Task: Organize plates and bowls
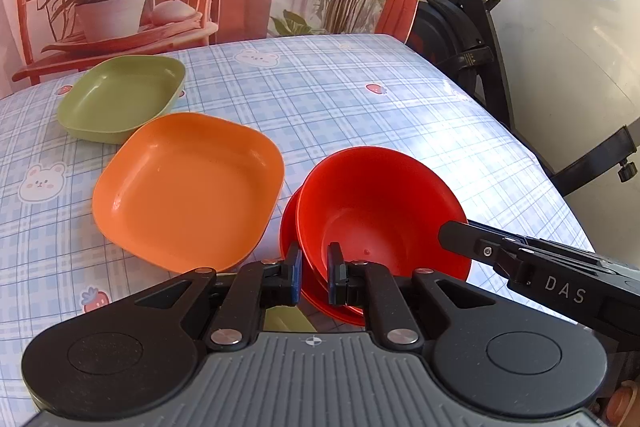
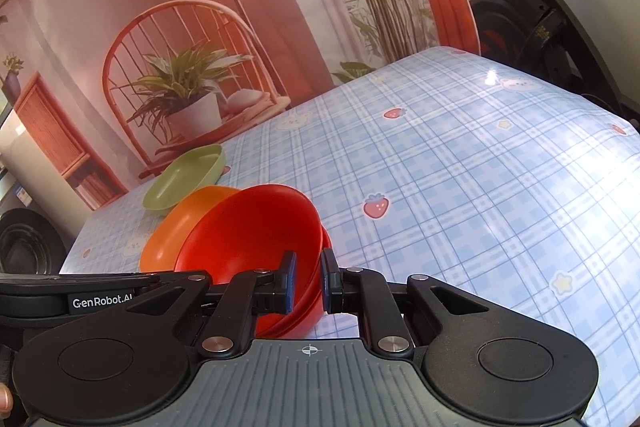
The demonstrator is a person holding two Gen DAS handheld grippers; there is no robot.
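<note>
Both grippers, left [image 1: 314, 277] and right [image 2: 308, 283], clamp the red bowl [image 1: 380, 203] rim beside the orange plate [image 1: 188, 187]; keep it level while nesting.

A printed backdrop [image 2: 248, 27] of chair, potted plant and lamp hangs behind the blue plaid worktop [image 2: 460, 167]; an exercise bike [image 1: 500, 39] stands beside, sunlit.

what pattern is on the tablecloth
Light blue and white plaid tablecloth with printed strawberries, stars and bunny faces; it shows best in the right wrist view.
</note>
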